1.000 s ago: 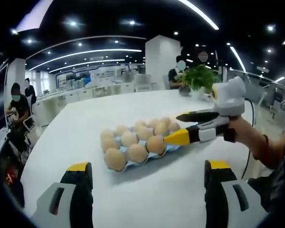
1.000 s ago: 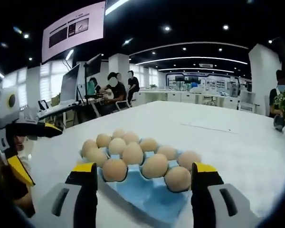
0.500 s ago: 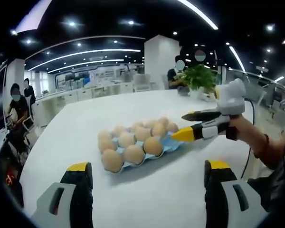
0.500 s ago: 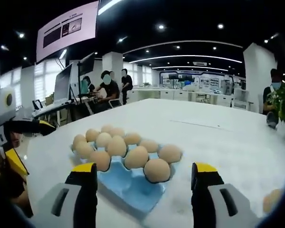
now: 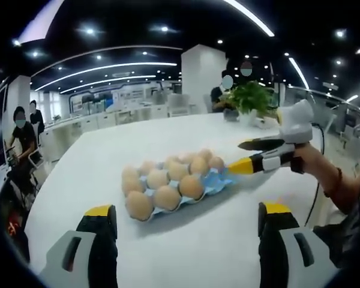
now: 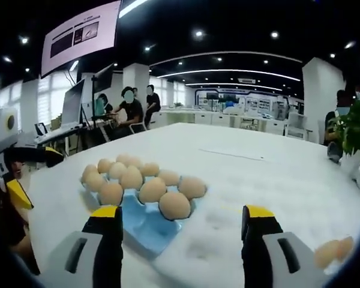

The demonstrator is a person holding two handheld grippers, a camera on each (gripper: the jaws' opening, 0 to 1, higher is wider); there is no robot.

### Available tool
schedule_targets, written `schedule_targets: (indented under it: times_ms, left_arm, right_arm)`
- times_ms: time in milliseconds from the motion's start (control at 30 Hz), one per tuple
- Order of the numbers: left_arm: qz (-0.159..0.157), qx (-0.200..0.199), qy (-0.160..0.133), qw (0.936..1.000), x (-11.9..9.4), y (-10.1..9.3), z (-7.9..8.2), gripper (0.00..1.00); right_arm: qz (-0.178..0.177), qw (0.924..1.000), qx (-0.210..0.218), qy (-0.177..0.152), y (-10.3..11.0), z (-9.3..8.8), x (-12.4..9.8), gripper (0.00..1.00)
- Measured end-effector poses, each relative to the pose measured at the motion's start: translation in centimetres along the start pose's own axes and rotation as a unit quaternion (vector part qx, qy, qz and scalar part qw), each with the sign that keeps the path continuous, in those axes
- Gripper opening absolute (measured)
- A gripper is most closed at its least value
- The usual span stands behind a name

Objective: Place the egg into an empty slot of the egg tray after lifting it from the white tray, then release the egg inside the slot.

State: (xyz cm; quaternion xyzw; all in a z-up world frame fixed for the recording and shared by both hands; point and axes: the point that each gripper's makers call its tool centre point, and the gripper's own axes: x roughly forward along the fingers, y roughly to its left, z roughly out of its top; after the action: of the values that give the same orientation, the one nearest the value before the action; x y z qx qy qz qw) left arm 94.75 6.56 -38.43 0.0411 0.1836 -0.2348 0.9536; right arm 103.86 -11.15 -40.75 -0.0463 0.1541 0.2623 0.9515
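Eggs [image 6: 332,252] for picking lie at the lower right edge of my right gripper view, low and to the right of my right tongs [image 6: 183,231], which gape wide and empty; the blue egg tray [image 6: 143,221] sits ahead-left on the white tabletop [image 6: 258,180], its near slots empty; my left tongs [image 5: 186,231], also wide and empty, face the tray's far side; I judge the right tongs nearer.
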Motion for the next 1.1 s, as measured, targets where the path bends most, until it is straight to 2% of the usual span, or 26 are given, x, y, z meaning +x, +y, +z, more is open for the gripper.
schedule_targets:
  times_ms: [300,1100]
  left_arm:
    - [0.008,-0.005,-0.008,0.9999,0.0,0.2,0.4,1.00]
    - [0.001,0.002,-0.002,1.0000,0.4,-0.7,0.4,1.00]
  right_arm:
    - [-0.019,0.9998,0.001,0.003,-2.3,-0.4,-1.1,0.84]
    - [-0.062,0.9979,0.015,0.011,-6.5,-1.9,-3.7,0.84]
